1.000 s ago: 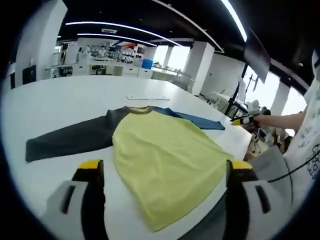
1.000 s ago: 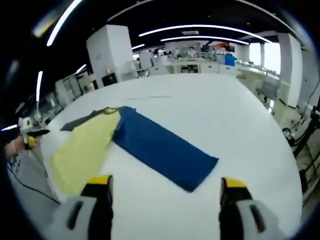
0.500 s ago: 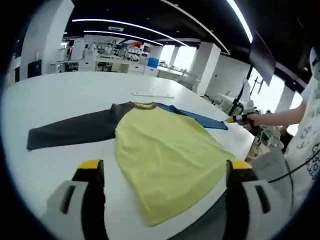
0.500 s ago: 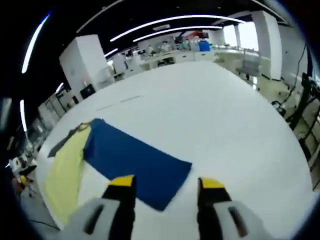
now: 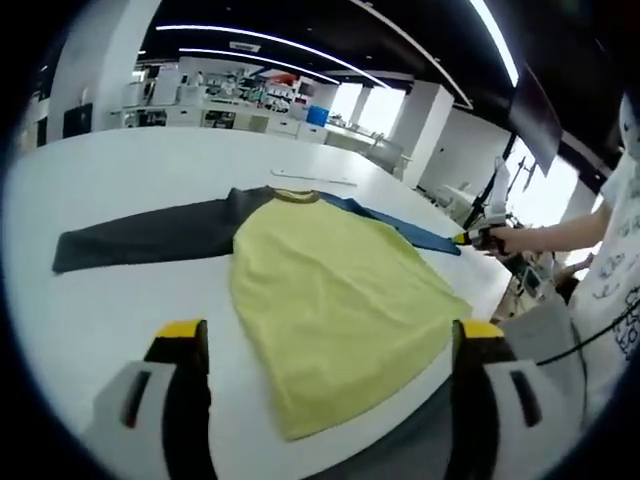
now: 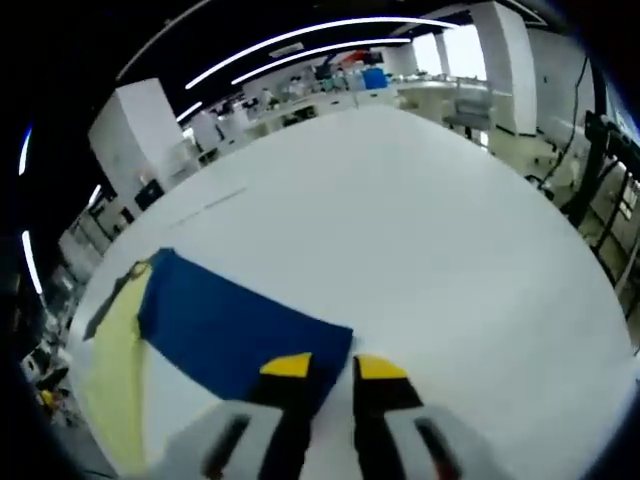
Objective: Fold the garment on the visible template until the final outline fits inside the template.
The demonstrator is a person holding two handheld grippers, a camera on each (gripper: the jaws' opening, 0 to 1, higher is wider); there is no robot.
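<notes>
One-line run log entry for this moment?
stage: sleeve grasp | right gripper: nearly shut at blue sleeve cuff | left gripper: open above shirt | table: no fold yet

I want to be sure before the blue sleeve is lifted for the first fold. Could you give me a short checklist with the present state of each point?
1. Right gripper at the cuff end of the blue sleeve: ok, its tips sit at that corner.
2. Right gripper closed on the fabric: cannot tell; the jaws are nearly together, but fabric between them is not clear.
3. Left gripper free: ok, open, above the yellow body, holding nothing.
4. Dark grey sleeve flat: ok, spread out on the white table.
5. Shirt unfolded: ok, no fold made yet.
6. Template outline visible: cannot tell.
</notes>
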